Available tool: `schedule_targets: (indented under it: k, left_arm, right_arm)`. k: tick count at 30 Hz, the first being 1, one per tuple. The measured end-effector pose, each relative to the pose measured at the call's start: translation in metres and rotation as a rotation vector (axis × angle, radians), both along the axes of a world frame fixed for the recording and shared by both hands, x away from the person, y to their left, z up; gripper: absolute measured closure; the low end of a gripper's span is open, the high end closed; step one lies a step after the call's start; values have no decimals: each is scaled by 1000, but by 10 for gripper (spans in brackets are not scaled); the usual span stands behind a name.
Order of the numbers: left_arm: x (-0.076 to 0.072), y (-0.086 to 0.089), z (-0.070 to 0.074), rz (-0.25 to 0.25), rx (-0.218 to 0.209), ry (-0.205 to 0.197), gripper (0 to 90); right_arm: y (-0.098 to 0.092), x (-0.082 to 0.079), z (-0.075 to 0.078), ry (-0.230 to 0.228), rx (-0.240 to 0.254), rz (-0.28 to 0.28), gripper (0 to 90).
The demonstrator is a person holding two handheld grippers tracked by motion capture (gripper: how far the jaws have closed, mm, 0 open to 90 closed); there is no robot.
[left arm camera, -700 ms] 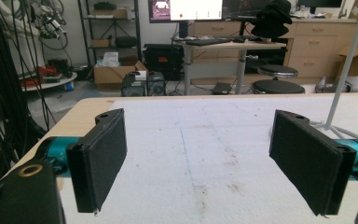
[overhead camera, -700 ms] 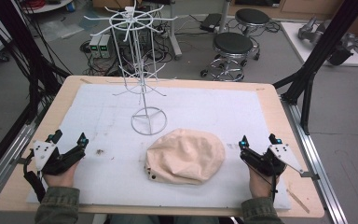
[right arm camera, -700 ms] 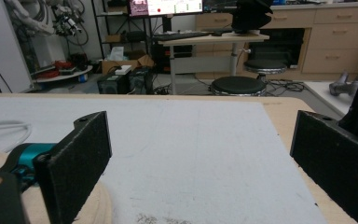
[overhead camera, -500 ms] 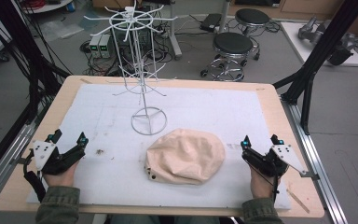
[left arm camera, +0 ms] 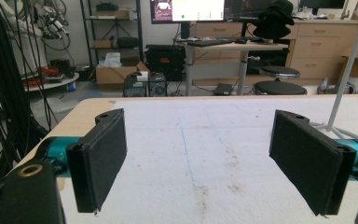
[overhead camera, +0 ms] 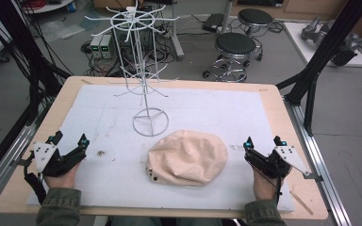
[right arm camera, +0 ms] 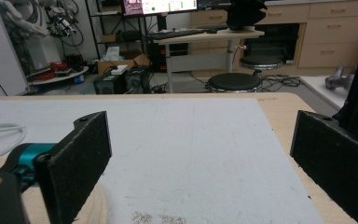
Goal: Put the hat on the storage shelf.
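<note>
A beige cap (overhead camera: 187,157) lies on the white mat (overhead camera: 217,110) near the front middle of the table. Behind it stands a white wire rack (overhead camera: 145,66) on a ring base. My left gripper (overhead camera: 68,140) rests at the front left of the mat, jaws wide apart and nothing between them. In the left gripper view my left gripper (left arm camera: 209,161) looks over bare mat, and the rack's pole (left arm camera: 346,65) rises at the right. My right gripper (overhead camera: 263,142) sits at the front right, open and empty, just right of the cap. The cap's edge (right arm camera: 95,207) shows low in the right gripper view.
The wooden table edge (overhead camera: 283,101) frames the mat. Black frame struts (overhead camera: 320,61) stand at the right and cables (overhead camera: 23,61) hang at the left. Two stools (overhead camera: 235,47) and floor equipment stand beyond the table. A small dark stain (overhead camera: 101,153) marks the mat.
Both grippers stay in place and open. The right gripper has shifted very slightly. The cap and the rack have not moved.
</note>
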State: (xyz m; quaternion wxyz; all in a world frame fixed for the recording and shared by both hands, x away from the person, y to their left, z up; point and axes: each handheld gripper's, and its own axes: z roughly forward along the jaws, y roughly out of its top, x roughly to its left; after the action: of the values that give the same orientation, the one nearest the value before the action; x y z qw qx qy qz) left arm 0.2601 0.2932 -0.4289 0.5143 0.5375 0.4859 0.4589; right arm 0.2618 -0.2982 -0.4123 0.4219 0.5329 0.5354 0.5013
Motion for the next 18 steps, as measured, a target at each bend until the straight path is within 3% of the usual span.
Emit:
schedule_targets:
  k: [9, 18]
  left_arm:
    - [0, 0, 0, 0, -1, 3, 192]
    - [0, -2, 0, 7, 0, -8, 192]
  right_arm:
    - [1, 2, 1, 5, 7, 27, 44]
    - [13, 7, 24, -11, -33, 103, 56]
